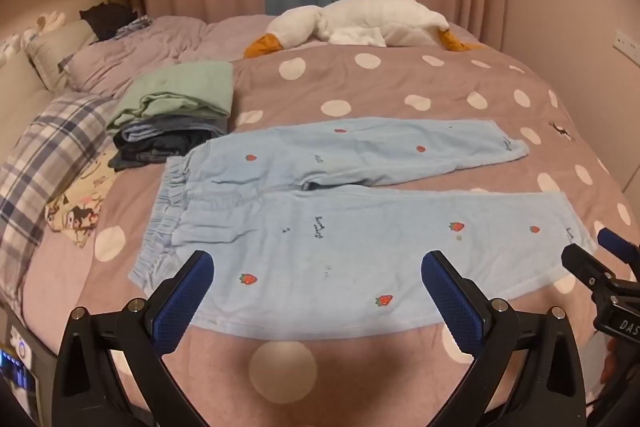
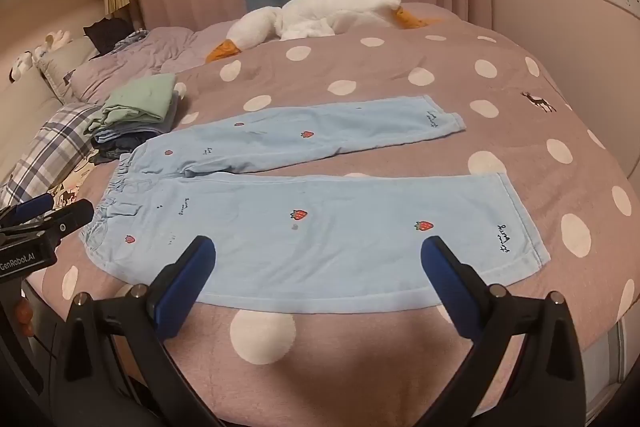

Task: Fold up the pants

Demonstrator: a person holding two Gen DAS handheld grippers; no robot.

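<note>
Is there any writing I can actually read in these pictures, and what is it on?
"GenRobot.AI": white letters on the body of the left gripper, seen from the right wrist view.
"DAS", cut off by the picture's edge: on the body of the right gripper, seen from the left wrist view.
Dark cursive embroidery on the light blue pants, near the hems and on the legs: too small and slanted to read.
Nothing else readable.

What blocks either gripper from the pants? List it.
Nothing visible. Left gripper and right gripper hang open over the pants, which lie flat on the bed; the clothes stack sits beside the waistband.
</note>
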